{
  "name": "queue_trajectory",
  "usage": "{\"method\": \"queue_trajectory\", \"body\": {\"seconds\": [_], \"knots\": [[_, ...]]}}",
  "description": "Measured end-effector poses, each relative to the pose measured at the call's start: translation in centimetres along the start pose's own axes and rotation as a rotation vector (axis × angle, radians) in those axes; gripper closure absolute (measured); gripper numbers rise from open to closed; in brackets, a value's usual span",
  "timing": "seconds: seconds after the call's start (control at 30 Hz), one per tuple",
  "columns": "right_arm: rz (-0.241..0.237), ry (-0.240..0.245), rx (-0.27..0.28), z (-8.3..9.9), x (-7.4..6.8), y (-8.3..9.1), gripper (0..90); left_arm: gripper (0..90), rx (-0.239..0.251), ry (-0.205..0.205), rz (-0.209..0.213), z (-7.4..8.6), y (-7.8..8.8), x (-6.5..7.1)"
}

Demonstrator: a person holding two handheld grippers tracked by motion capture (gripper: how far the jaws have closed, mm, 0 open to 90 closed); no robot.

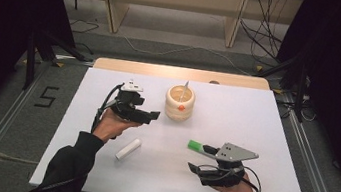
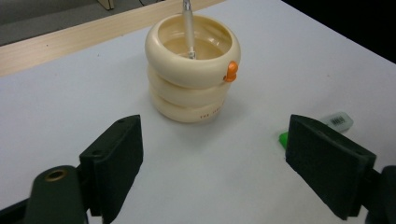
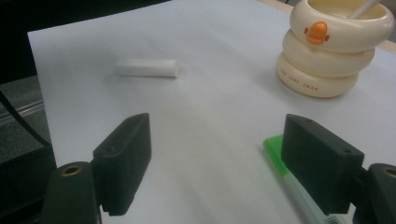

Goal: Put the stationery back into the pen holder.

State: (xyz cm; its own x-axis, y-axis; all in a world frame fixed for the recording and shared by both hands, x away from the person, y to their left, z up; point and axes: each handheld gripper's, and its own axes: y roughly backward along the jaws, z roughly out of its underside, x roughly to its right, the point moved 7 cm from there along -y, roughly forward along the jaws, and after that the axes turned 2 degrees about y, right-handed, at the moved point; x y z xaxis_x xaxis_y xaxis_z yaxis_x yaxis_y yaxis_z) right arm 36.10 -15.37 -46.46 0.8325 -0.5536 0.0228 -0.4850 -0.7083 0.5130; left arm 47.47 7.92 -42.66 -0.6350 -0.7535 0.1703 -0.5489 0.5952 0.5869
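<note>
A cream pen holder (image 1: 179,108) made of stacked rings, with an orange bill on its side, stands at the table's far middle. A silver pen (image 1: 185,89) leans inside it. My left gripper (image 1: 153,116) hovers just left of it, open and holding nothing. In the left gripper view the holder (image 2: 192,79) and pen (image 2: 188,28) sit ahead of the wide jaws (image 2: 212,158). My right gripper (image 1: 198,158) is open near the front right. A green-capped marker (image 1: 196,145) lies on the table by its tip, running under one jaw (image 3: 275,156). A white cylinder (image 1: 128,148) lies at front left.
The white table top (image 1: 236,115) ends in a wooden strip (image 1: 182,73) at the far side. Beyond it are a shelf unit (image 1: 171,5) and loose cables on the floor (image 1: 262,38). Metal rails (image 1: 311,161) run along both sides of the table.
</note>
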Motion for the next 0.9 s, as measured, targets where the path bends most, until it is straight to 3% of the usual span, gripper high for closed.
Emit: {"method": "queue_trajectory", "body": {"seconds": [0.3, 0.67, 0.9], "knots": [[0.001, 0.003, 0.000, 0.0, 0.0, 0.1, 25.3, 18.5, -0.091, -0.033, -0.014, 1.8, 0.2, 0.4], [-0.002, 0.005, -0.001, 0.1, -0.1, 0.1, 25.3, 18.4, -0.138, -0.022, -0.025, 3.4, 0.6, 0.2], [-0.002, 0.006, 0.000, 0.1, -0.1, 0.1, 25.4, 18.9, -0.196, -0.021, -0.033, 4.5, 0.8, 0.0]]}}
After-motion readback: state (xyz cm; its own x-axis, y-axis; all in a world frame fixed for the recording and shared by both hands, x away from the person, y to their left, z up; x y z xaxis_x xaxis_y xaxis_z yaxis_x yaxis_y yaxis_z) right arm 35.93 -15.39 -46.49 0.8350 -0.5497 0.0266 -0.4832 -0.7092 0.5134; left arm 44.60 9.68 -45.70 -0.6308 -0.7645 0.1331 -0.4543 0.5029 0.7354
